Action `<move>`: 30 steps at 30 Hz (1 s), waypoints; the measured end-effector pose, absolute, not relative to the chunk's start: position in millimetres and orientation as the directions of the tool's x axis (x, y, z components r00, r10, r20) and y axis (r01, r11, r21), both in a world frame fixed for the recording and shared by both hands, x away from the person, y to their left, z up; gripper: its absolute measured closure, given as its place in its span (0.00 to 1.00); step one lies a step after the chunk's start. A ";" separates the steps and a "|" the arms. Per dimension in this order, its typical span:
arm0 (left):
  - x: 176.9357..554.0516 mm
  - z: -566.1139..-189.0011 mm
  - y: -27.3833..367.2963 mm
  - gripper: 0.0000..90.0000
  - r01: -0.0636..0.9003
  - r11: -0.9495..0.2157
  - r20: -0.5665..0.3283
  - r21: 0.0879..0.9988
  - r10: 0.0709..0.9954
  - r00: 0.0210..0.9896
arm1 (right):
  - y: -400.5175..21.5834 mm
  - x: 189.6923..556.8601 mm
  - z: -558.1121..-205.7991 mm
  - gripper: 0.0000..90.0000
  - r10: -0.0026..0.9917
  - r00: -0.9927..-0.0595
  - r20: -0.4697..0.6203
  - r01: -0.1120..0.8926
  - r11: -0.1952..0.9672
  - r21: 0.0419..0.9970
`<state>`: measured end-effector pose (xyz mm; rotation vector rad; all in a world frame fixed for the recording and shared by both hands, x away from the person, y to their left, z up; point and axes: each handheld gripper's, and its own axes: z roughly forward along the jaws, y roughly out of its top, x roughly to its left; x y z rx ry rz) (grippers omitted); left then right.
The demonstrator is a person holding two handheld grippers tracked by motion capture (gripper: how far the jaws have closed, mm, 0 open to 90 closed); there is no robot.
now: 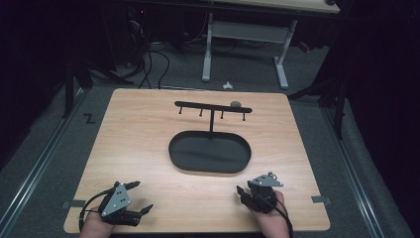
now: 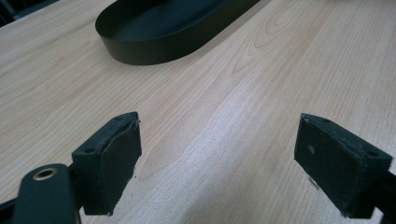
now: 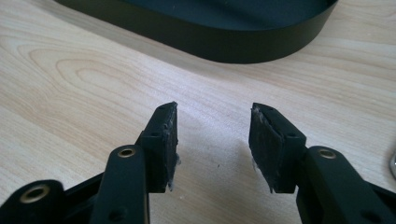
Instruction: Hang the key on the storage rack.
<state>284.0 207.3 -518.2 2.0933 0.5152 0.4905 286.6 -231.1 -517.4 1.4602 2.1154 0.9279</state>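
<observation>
Both claws parked empty on the near side of the black oval tray (image 1: 210, 152).
Light wood-grain table (image 1: 148, 129), matte tray with a thin hook rack (image 1: 213, 107) behind it; left gripper (image 1: 141, 197) gapes wide, right gripper (image 1: 241, 193) partly open, worn pads (image 3: 261, 140), both holding nothing.

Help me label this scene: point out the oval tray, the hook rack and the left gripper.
oval tray (image 1: 181, 166): high view, near-left rim.
hook rack (image 1: 213, 106): high view, crossbar's middle.
left gripper (image 1: 141, 197): high view, midway between its open fingertips.
</observation>
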 end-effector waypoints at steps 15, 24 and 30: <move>286.7 -518.4 202.5 0.17 0.170 -0.514 0.151 0.841 0.523 0.839 | -234.2 283.8 -519.0 0.52 0.927 -0.373 0.036 0.661 0.238 0.712; 286.8 -518.5 202.2 0.17 0.169 -0.517 0.152 0.839 0.521 0.840 | -235.0 284.6 -519.7 0.49 0.923 -0.383 0.044 0.663 0.242 0.708; 287.0 -518.9 201.2 0.17 0.168 -0.517 0.153 0.839 0.521 0.840 | -235.6 284.0 -518.1 0.45 0.924 -0.379 0.046 0.667 0.238 0.706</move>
